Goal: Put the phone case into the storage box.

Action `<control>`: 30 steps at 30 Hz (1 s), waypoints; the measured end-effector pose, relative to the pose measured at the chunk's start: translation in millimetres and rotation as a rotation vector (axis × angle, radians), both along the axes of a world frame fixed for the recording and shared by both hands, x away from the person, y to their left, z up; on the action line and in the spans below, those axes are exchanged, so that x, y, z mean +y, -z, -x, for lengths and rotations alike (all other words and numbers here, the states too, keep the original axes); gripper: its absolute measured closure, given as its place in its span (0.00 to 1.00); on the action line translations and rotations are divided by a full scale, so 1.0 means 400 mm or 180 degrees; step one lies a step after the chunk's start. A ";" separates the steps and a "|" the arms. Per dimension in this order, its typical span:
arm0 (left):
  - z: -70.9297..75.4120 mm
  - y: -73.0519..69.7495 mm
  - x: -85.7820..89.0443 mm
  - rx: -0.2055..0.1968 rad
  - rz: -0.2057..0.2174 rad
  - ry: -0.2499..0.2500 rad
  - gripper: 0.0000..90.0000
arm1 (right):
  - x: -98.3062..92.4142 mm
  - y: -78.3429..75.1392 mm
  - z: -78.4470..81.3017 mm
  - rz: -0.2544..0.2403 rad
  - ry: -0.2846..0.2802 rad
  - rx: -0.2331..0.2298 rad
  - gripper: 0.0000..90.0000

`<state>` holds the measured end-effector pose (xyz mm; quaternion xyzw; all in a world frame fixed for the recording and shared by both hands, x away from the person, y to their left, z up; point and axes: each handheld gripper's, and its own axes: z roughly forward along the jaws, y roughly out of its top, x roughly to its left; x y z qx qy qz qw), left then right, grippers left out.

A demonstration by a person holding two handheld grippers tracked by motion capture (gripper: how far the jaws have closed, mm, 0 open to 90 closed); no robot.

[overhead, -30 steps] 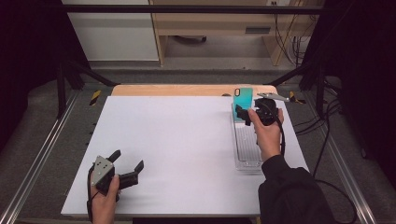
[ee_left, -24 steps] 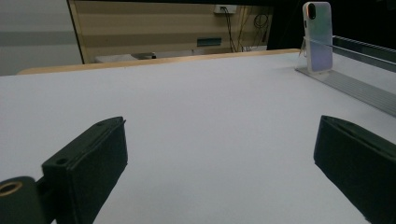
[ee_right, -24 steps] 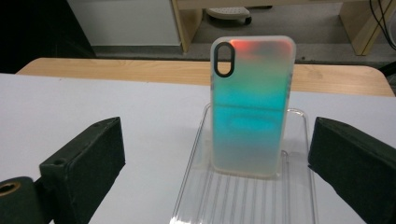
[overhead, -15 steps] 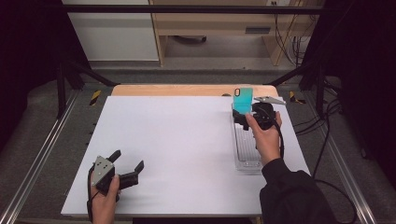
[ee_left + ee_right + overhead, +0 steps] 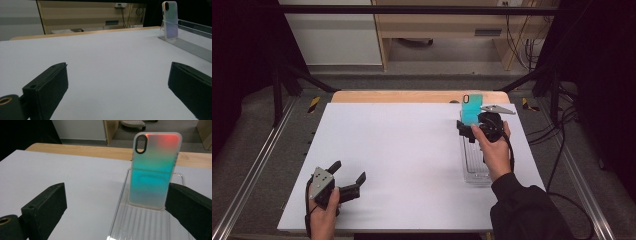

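Nearest the person, the left gripper (image 5: 346,180) rests low over the front left of the white table (image 5: 402,150), its jaws spread wide with nothing between them; it seems parked there, out of the way of the work on the other side. The tabletop is a smooth, matte sheet, bare across its middle. Farther back on the right, the right gripper (image 5: 468,131) hovers over the far part of a clear plastic rack (image 5: 475,167), a long ribbed tray with thin raised walls. Its jaws are also spread apart, released, flanking but not pinching the phone case (image 5: 153,170). That case stands upright at the rack's far end, likely propped in a groove so it shows its back. It is frosted and rounded at the corners, with an oval camera hole, teal shading to red at the top. Beyond lies a wooden table edge (image 5: 412,96).
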<state>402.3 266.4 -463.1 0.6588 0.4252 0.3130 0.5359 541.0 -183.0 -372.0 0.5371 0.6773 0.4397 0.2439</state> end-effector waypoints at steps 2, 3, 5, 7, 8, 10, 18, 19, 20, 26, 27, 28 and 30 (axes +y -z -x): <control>0.000 0.000 0.000 0.0000 0.0004 -0.0003 0.03 | 0.006 -0.002 0.005 0.0039 -0.0031 0.0010 0.05; 0.000 0.000 0.001 0.0000 0.0006 -0.0005 0.03 | 0.007 -0.002 0.005 0.0050 -0.0044 0.0018 0.05; -0.001 0.000 0.003 0.0000 0.0010 -0.0008 0.03 | 0.009 -0.003 0.008 0.0043 -0.0098 0.0057 0.07; 0.000 -0.001 0.008 -0.0006 0.0020 -0.0040 0.03 | 0.010 -0.006 0.012 0.0025 -0.0126 0.0059 0.06; -0.001 0.000 0.009 -0.0001 0.0038 -0.0034 0.03 | 0.010 -0.009 0.015 0.0020 -0.0140 0.0048 0.06; 0.000 -0.002 0.012 -0.0004 0.0046 -0.0048 0.03 | 0.009 -0.014 0.020 0.0003 -0.0169 0.0018 0.06; 0.000 -0.001 0.010 -0.0007 0.0038 -0.0038 0.03 | 0.009 -0.046 0.043 -0.0099 -0.0274 -0.0194 0.06; 0.000 -0.001 0.011 -0.0008 0.0038 -0.0040 0.03 | 0.009 -0.052 0.046 -0.0113 -0.0287 -0.0228 0.06; 0.000 -0.002 0.011 -0.0009 0.0038 -0.0041 0.03 | 0.010 -0.057 0.049 -0.0129 -0.0295 -0.0258 0.06; 0.000 -0.002 0.012 -0.0009 0.0034 -0.0042 0.03 | 0.014 -0.085 0.070 -0.0166 -0.0384 -0.0448 0.05; 0.000 -0.002 0.011 -0.0011 0.0039 -0.0041 0.03 | 0.015 -0.088 0.073 -0.0167 -0.0396 -0.0469 0.05; 0.000 -0.002 0.011 -0.0009 0.0039 -0.0043 0.03 | 0.015 -0.091 0.077 -0.0160 -0.0408 -0.0514 0.05; 0.000 -0.002 0.011 -0.0013 0.0037 -0.0040 0.03 | 0.014 -0.095 0.084 -0.0203 -0.0416 -0.0561 0.05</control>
